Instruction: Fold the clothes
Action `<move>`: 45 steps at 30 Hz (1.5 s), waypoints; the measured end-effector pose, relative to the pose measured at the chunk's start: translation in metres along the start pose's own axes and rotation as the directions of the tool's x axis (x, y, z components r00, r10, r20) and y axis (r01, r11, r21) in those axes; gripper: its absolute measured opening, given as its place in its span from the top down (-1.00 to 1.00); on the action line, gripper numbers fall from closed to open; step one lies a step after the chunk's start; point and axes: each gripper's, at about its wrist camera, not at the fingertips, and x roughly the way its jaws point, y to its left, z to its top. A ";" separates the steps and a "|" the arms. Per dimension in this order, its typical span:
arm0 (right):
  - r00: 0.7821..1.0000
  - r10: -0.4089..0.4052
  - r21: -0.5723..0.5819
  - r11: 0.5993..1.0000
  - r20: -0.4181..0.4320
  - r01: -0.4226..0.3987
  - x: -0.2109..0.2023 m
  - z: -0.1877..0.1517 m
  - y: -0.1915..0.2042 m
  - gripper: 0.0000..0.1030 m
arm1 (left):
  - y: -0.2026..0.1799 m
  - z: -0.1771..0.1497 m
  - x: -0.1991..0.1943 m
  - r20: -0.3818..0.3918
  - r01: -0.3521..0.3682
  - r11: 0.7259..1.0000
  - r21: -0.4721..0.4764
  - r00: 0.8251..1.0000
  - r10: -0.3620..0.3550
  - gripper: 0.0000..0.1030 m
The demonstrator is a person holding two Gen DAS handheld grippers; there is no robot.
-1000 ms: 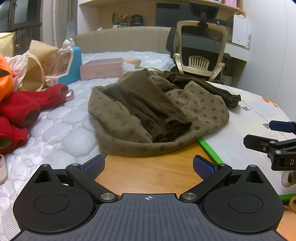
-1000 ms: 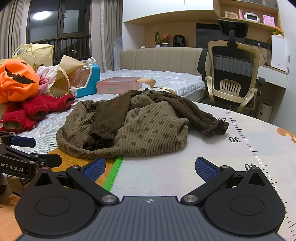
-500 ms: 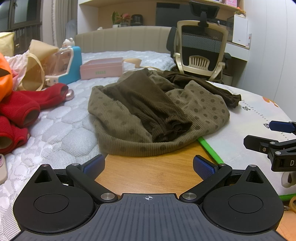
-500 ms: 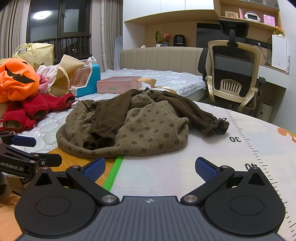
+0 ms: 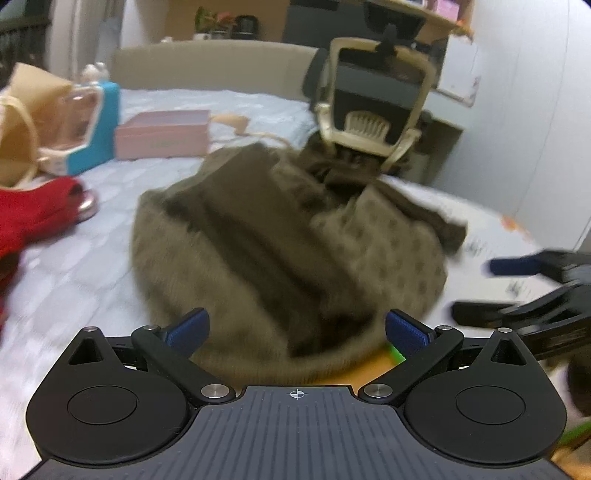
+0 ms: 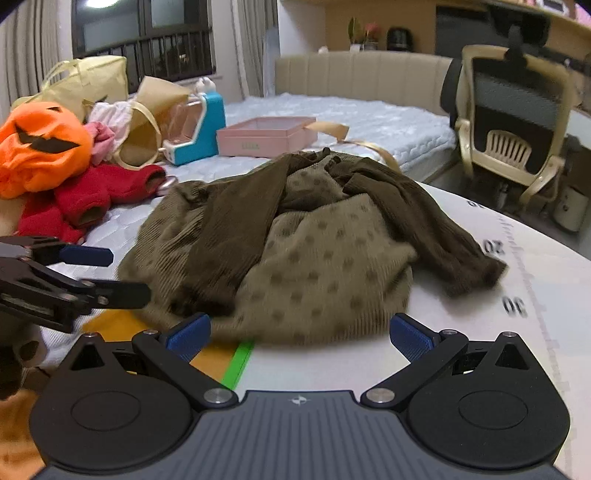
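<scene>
Both grippers spread wide, nothing between the fingers. Left gripper (image 5: 295, 328) sits low at the near hem of the olive polka-dot sweater (image 6: 314, 266); left view is motion-blurred, so contact can't be confirmed. Right gripper (image 6: 300, 334) is just short of the same hem, slightly apart from it.

Sweater is a crumpled heap, unfolded, dark brown ribbed sleeves (image 6: 424, 214) draped over the dotted body, one sleeve trailing right onto the white mat (image 6: 498, 350). The mat carries a printed ruler scale (20, 30 readable) and a green edge stripe (image 6: 238, 362). Left of the stripe is a bare wood surface (image 6: 110, 323). The heap straddles mat, wood and the quilted white mattress (image 6: 369, 122) behind.

On the mattress: pink shallow box (image 6: 266, 136), blue-and-clear plastic toy case (image 6: 195, 129), red garment (image 6: 92, 195), orange pumpkin-face plush (image 6: 40, 147), tan paper bag (image 6: 155, 110), yellow tote (image 6: 88, 75).

Room: beige upholstered headboard (image 6: 362, 77), beige mesh office chair (image 6: 513, 122) at right, dark window with railing (image 6: 144, 40), wooden shelf with plants (image 6: 362, 33) at the back wall.
</scene>
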 end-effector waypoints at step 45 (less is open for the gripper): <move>0.985 -0.088 -0.102 0.992 -0.149 0.073 0.047 -0.005 -0.076 0.56 | 0.065 0.034 0.070 -0.201 0.171 0.980 -0.100 0.961 -0.188 -0.99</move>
